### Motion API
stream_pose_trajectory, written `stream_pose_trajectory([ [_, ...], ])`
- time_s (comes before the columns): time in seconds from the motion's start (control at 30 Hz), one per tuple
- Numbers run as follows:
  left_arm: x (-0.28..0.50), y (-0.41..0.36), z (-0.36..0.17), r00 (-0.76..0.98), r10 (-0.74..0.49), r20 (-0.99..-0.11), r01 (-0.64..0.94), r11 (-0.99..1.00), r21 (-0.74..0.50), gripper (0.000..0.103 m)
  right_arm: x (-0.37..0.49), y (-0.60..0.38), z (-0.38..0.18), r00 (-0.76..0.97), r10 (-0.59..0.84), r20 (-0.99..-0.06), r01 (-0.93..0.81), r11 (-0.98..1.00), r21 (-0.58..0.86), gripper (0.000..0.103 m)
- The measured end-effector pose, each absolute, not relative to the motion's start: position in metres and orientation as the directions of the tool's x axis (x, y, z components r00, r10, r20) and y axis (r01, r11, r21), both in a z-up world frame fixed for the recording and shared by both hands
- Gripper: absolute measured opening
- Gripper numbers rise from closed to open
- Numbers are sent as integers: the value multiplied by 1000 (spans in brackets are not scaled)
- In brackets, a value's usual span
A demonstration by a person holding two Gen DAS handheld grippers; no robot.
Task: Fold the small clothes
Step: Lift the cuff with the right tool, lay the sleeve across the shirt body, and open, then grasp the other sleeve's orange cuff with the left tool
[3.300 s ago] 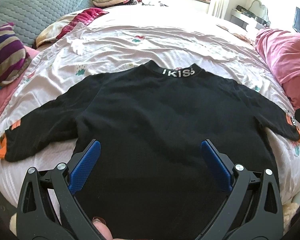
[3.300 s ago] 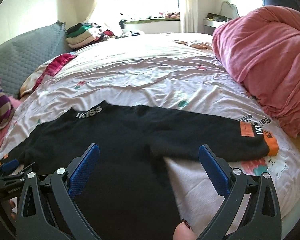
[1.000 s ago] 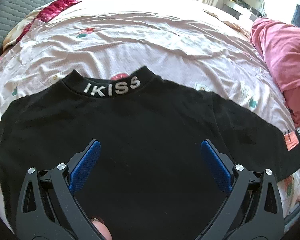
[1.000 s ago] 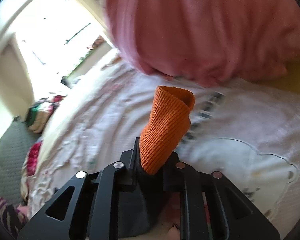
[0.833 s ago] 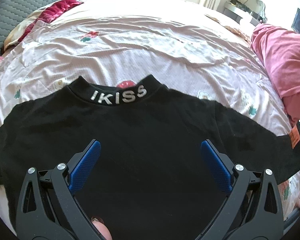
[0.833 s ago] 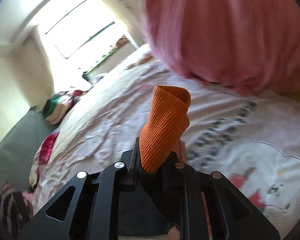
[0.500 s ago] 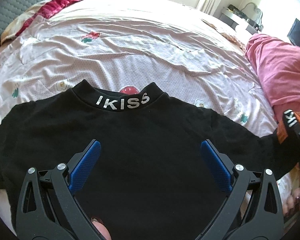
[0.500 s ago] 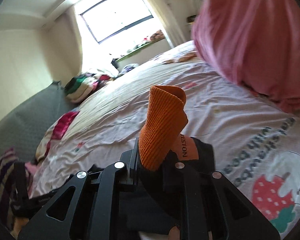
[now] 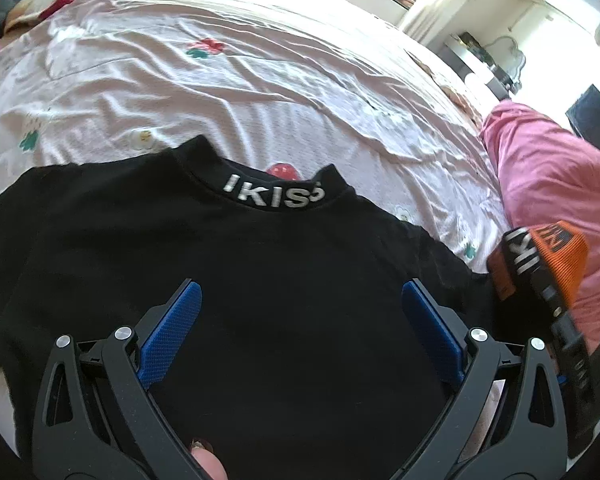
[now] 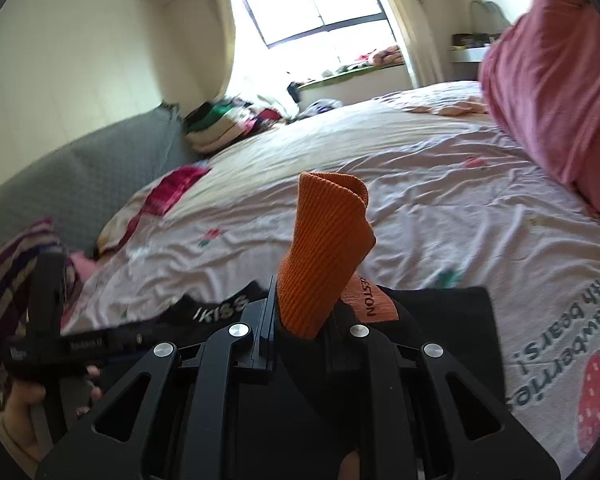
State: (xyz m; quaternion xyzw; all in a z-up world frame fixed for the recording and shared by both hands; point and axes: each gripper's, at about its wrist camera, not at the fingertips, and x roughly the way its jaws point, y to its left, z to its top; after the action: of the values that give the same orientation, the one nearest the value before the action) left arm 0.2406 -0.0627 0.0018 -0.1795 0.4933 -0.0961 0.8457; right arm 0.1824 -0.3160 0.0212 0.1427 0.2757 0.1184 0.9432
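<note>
Black sweater [image 9: 236,304] lies flat on the bed [image 9: 260,92]. Right hand-held gripper [image 10: 306,312] is clamped on the orange cuff [image 10: 324,248] – sleeve lifted, probably to fold it inward. Left hand-held gripper [image 9: 300,320] hovers wide open over the body – holding nothing.

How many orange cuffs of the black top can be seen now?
1. The cuff is clamped in the right gripper, raised over the top. The other sleeve's cuff lies outside both views.
</note>
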Motion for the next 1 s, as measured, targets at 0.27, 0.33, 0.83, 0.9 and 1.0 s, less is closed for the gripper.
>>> stream_pose_trajectory([
  [0.27, 238, -44, -5, 486, -365, -794, -42, 898, -438, 94, 185, -271, 1, 763, 351, -543, -224, 931, 287, 17],
  [0.33, 237, -41, -7, 481, -378, -791, -42, 891, -452, 94, 187, -263, -5, 745, 364, -559, -238, 928, 286, 18],
  [0.83, 230, -64, -42, 381, -491, -783, -20, 843, -538, 66, 187, -290, -1, 719, 400, -568, -196, 901, 387, 45],
  [0.9, 228, -76, -47, 356, -504, -787, 1, 842, -539, 61, 187, -296, 0, 730, 362, -579, -164, 916, 367, 45],
  [1.0, 228, -91, -51, 350, -482, -803, 20, 861, -508, 61, 189, -305, -1, 735, 331, -592, -133, 926, 354, 46],
])
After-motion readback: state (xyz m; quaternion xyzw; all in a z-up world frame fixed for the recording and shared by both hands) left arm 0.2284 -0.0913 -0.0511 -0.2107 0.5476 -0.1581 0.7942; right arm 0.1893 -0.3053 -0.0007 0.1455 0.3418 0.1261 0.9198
